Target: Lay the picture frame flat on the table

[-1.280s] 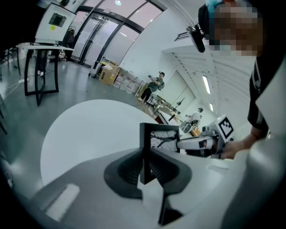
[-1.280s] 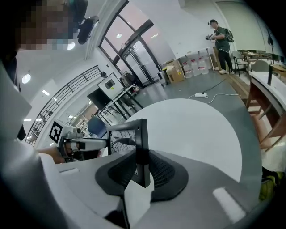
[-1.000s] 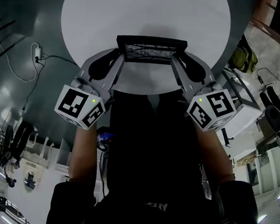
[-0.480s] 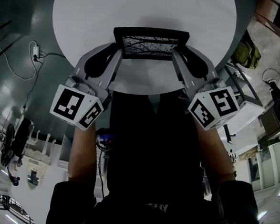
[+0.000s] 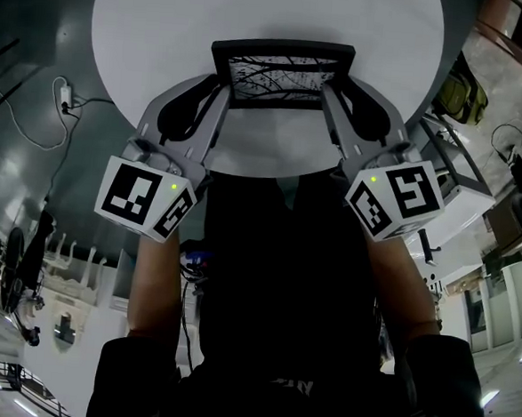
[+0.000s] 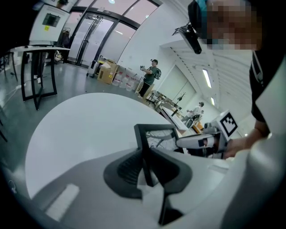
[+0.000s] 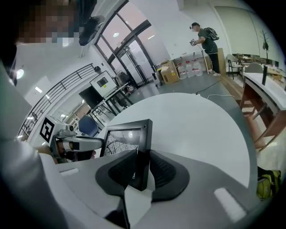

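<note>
Round white surface (image 5: 166,36) in an open hall. Nearest, left tongs (image 5: 217,91) and right tongs (image 5: 329,97) flank the picture frame (image 5: 282,74), which is on edge between them, near the surface's close rim. Right tongs clamp its right edge. Left tongs' jaws are opening, with the left edge between pads that seem to touch it. Step judged: tipping it down. Next likely needs the top lowered onto bare surface beyond the tongs.

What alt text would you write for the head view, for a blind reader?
Two handheld grippers hold a black rectangular picture frame by its side edges over a round white table. The left gripper has the frame's left edge between its opening jaws; the right gripper clamps the right edge.
</note>
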The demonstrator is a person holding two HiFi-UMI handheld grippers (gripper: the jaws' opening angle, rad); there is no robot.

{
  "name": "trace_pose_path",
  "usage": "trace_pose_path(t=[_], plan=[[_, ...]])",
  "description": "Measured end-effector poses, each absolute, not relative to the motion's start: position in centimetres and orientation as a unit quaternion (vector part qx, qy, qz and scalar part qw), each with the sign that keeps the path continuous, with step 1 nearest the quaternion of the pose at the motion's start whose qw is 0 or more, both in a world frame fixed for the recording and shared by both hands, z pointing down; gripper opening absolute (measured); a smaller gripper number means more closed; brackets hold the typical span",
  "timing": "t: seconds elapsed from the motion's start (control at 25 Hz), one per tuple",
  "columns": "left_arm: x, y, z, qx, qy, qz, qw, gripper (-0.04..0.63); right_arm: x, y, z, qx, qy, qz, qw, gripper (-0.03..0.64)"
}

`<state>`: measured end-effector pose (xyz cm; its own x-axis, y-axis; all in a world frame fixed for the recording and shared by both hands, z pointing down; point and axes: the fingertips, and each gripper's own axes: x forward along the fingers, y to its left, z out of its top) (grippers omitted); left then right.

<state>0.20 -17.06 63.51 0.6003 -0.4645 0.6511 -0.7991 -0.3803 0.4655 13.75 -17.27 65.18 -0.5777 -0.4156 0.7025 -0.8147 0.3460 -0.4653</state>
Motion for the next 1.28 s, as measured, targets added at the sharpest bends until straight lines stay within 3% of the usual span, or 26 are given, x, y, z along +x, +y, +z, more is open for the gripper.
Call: trace_pose_path(t=[1.28], plan=[[0.2,-17.5,64.6,0.804,-0.403,0.261,0.351,0.06,13.4,-17.9,66.4,0.423,-0.78,0.367,0.278,0.091]])
